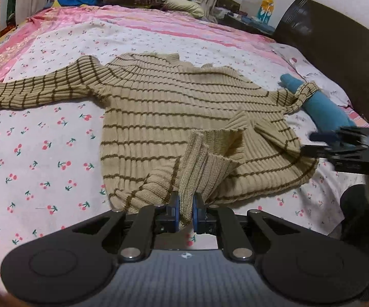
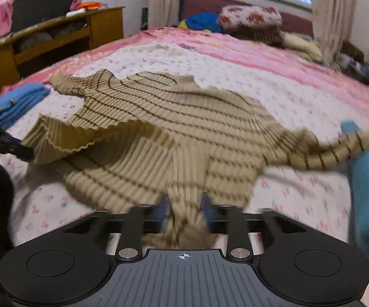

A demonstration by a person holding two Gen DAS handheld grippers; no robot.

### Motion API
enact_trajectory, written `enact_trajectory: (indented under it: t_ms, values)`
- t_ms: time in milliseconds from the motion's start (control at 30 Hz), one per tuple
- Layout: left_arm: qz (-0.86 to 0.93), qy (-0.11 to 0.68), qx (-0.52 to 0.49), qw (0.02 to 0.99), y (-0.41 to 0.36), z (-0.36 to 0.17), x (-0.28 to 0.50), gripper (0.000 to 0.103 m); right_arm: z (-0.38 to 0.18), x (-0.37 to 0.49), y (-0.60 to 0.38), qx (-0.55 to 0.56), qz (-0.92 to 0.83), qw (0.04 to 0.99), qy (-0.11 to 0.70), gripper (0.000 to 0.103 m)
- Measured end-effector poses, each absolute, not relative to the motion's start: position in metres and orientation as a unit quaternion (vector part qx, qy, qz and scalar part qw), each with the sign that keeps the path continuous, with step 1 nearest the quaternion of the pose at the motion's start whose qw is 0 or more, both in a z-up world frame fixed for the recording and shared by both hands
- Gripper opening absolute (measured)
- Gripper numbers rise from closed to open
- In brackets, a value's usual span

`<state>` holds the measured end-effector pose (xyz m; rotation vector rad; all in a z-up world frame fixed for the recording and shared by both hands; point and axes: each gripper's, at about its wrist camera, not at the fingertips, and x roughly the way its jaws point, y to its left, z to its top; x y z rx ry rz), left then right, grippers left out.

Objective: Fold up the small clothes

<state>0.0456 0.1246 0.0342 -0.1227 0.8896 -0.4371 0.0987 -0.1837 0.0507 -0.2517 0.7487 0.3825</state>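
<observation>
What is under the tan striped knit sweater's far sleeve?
A rolled teal cloth lies under the sweater's sleeve cuff on the cherry-print bedsheet; the crossed part is hidden.

No words, brand names or numbers can be read anywhere. The only sign is a small crosshair mark on the grey ribbed body of the right hand-held gripper [image 2: 184, 208]. A tiny white emblem sits on the body of the left hand-held gripper [image 1: 185, 211], too small to make out.

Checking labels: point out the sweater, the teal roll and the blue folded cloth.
sweater [image 1: 159, 107], left wrist view, middle of the body.
teal roll [image 1: 320, 107], left wrist view, its middle.
blue cloth [image 2: 18, 102], right wrist view, top face.
</observation>
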Motion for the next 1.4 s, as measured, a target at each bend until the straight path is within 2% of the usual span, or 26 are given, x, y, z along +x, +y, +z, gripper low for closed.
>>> enact_trajectory:
  t_ms: [100,200,267,333,600,733,800,967,1100,1400]
  values:
    - [-0.207,0.423,-0.067,0.880,0.125,0.034,0.048,0.017,0.036,0.118,-0.164,-0.160,0.177,0.901,0.362,0.050]
    - [-0.203,0.421,-0.074,0.881,0.126,0.033,0.051,0.017,0.018,0.140,-0.158,-0.167,0.152,0.893,0.389,0.043]
    - [-0.203,0.421,-0.077,0.881,0.127,0.032,0.052,0.016,0.013,0.150,-0.166,-0.132,0.149,0.888,0.414,0.014]
    - [-0.201,0.418,-0.079,0.882,0.127,0.033,0.050,0.016,0.020,0.146,-0.176,-0.095,0.154,0.891,0.416,0.010]
    - [-0.201,0.410,-0.104,0.883,0.146,0.047,0.018,0.016,0.075,0.067,-0.208,-0.060,0.259,0.887,0.378,0.008]
    - [-0.203,0.418,-0.104,0.879,0.152,0.046,-0.008,0.016,0.084,0.025,-0.211,-0.108,0.309,0.861,0.389,0.009]
    - [-0.203,0.420,-0.104,0.878,0.154,0.047,-0.018,0.017,0.078,0.012,-0.209,-0.150,0.306,0.849,0.404,0.014]
    - [-0.198,0.417,-0.084,0.883,0.158,0.060,-0.039,0.017,0.075,-0.005,-0.211,-0.184,0.307,0.834,0.419,0.016]
    - [-0.190,0.396,-0.054,0.897,0.159,0.078,-0.045,0.017,0.087,-0.016,-0.210,-0.198,0.321,0.836,0.399,0.019]
    - [-0.243,0.379,-0.027,0.892,0.093,0.075,0.017,0.018,0.090,0.028,-0.195,-0.144,0.289,0.869,0.375,0.019]
